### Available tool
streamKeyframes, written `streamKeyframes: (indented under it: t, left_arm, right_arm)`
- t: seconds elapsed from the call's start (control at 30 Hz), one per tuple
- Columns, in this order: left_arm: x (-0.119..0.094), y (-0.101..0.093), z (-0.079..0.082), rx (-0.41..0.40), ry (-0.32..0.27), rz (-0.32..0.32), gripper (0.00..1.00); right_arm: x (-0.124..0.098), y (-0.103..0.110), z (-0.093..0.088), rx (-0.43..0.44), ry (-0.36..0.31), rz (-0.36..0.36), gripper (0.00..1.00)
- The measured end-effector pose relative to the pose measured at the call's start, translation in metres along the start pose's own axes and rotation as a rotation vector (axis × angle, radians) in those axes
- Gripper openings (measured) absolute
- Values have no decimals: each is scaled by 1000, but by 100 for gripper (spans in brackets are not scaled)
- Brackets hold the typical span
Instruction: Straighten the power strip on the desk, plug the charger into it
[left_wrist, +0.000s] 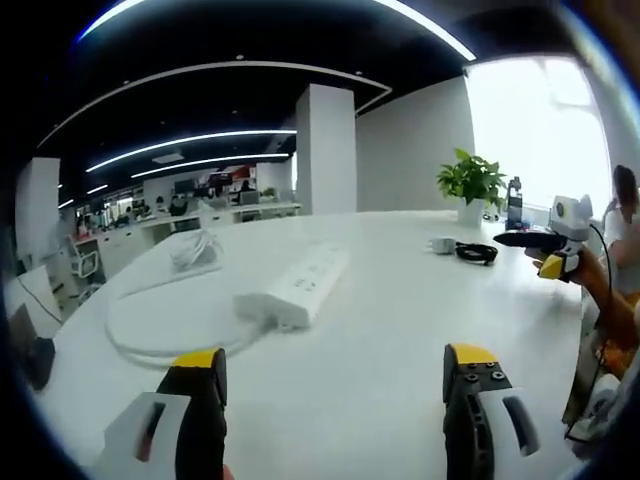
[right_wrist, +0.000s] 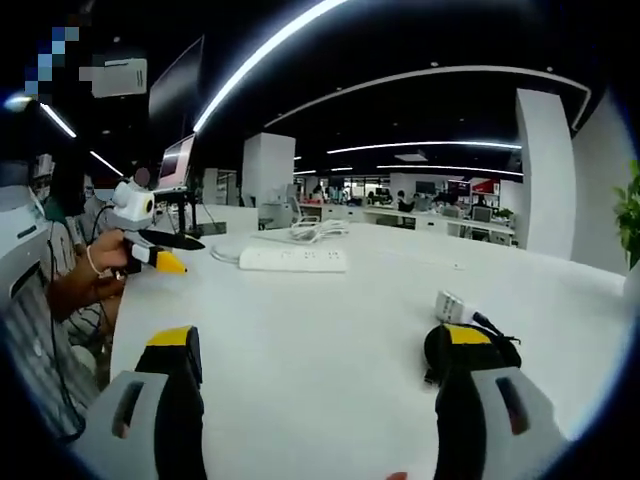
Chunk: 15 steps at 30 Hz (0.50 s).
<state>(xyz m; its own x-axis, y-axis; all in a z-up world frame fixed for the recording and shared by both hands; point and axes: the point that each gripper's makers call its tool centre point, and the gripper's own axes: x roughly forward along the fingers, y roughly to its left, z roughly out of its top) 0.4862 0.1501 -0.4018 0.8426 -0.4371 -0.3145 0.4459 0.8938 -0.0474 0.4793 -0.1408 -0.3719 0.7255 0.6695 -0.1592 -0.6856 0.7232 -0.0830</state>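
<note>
In the left gripper view the left gripper (left_wrist: 335, 385) rises from the bottom with its two yellow-tipped jaws wide apart and nothing between them, hovering over the near part of the white table (left_wrist: 400, 330). Ahead of it the white power strip (left_wrist: 295, 285) lies flat toward the middle of the table, its long axis slanting from the near left to the far right, socket face up. Its white cable (left_wrist: 150, 335) leaves the near end and sweeps in a broad loop toward the left edge of the table, running on to a loose white bundle (left_wrist: 193, 248) near the far left edge. The charger (left_wrist: 441, 244), a small white block, sits well apart from the strip toward the far right edge, with its black cord (left_wrist: 477, 253) coiled just beside it. A potted plant (left_wrist: 471, 183) and a dark bottle (left_wrist: 514, 202) stand at the far right edge. The right gripper (left_wrist: 545, 250) comes in from the right, held in a hand (left_wrist: 590, 270); I cannot tell its jaw state there.

In the right gripper view the right gripper (right_wrist: 320, 385) has its jaws spread apart and empty above the table (right_wrist: 300, 330). The charger (right_wrist: 452, 305) lies just beyond the right jaw, its cord (right_wrist: 495, 330) partly hidden behind it. The power strip (right_wrist: 293, 259) lies farther off, long axis crosswise, near the far edge
</note>
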Motion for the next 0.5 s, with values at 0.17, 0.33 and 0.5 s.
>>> streamKeyframes:
  t: [0.17,0.33,0.5]
  left_arm:
    - [4,-1,2,0,-2,-6,90]
    - [7,-3,2,-5,-6,-11,90]
    - [11,-6,3,-17,-9,-11,89]
  right_arm:
    - [7,0,3,-4,-3,17,97]
    - [12,-1,3,-5,-1,17,96]
    - [13,0,1,-4,2,19,96]
